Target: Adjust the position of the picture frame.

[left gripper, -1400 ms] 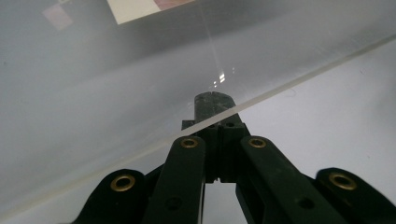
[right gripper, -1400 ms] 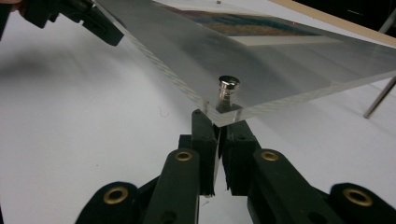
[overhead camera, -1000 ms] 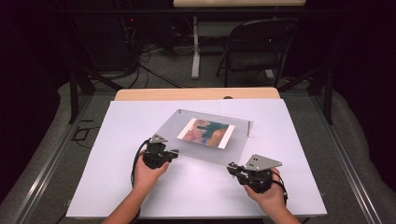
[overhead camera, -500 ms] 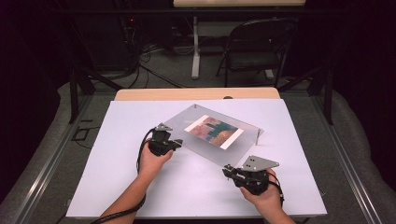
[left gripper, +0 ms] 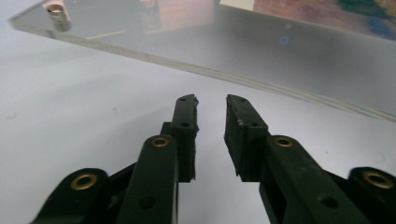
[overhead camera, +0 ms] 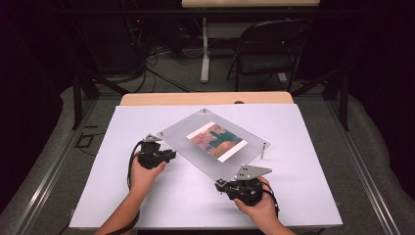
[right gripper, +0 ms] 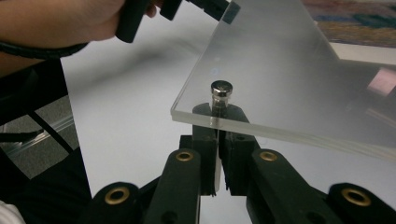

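Acrylic frame (overhead camera: 215, 143), clear, with a colourful print (overhead camera: 217, 141) sandwiched inside, sits diagonally across the middle of the white table (overhead camera: 303, 196), well in from every edge.

Starting at the left: the left hand-held gripper (overhead camera: 169, 155) sits just off the frame's left edge, and its jaws have just been opening. In the left gripper view they stand apart with nothing between them, the left hand-held gripper (left gripper: 211, 106) pointing at the frame's long edge (left gripper: 261, 84) with bare table in the gap. That reads as a letting-go on this side.

Moving right: the right hand-held gripper (overhead camera: 222, 186) is at the frame's near corner, toward the table's front edge. The right gripper view shows the right hand-held gripper (right gripper: 216, 122) clamped on a metal standoff post (right gripper: 221, 100) that runs through the corner of the panel.

The step looks like turning or repositioning the frame on the table, with the right side doing the holding. Next, the left probably needs a fresh bite on the edge or the far-left post (left gripper: 55, 12), squarely approached.

The high view gives the frame's overall angle and a loose-looking post (overhead camera: 263, 149) by its right corner; the gripper views alone reveal the clamp on the post and the empty gap.
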Demonstrator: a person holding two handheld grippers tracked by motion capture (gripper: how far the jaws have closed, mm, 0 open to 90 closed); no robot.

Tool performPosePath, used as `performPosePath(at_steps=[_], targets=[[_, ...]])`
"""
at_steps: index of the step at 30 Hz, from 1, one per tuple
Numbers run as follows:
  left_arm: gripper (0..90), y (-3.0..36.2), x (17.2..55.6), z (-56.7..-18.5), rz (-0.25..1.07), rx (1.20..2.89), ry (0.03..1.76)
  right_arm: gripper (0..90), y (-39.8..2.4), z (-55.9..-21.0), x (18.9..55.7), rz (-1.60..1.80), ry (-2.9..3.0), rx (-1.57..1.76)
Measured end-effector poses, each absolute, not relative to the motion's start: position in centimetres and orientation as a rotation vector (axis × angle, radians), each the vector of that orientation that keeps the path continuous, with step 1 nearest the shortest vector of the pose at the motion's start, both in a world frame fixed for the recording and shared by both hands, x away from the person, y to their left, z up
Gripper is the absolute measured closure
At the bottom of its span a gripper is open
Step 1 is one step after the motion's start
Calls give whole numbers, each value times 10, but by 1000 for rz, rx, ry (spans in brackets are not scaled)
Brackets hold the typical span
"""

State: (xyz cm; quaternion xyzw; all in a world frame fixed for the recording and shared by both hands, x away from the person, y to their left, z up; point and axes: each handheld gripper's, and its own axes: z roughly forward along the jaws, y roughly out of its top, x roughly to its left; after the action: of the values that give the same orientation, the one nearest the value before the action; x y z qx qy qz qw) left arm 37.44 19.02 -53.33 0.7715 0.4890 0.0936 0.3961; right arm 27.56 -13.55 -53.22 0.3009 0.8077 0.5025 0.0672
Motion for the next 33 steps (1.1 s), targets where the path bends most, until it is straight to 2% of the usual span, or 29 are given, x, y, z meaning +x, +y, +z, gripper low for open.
performPosePath(at_steps=[8, 16, 21, 24, 26, 33], targets=[[622, 202, 337, -529, 275, 1936, 1148, 840, -114, -548, 276, 1417, 2508, 860], [528, 188, 308, -539, 214, 1970, 1065, 816, -114, -557, 276, 1420, 2530, 854], [485, 179, 298, -539, 242, 1985, 1007, 668, -121, -553, 270, 1416, 2534, 825], [461, 175, 295, -540, 194, 1988, 1002, 598, -125, -552, 266, 1388, 2553, 821], [456, 171, 291, -540, 208, 2005, 994, 560, -128, -551, 263, 1370, 2558, 808], [444, 159, 279, -537, 247, 2032, 943, 531, -145, -542, 253, 1335, 2532, 786]])
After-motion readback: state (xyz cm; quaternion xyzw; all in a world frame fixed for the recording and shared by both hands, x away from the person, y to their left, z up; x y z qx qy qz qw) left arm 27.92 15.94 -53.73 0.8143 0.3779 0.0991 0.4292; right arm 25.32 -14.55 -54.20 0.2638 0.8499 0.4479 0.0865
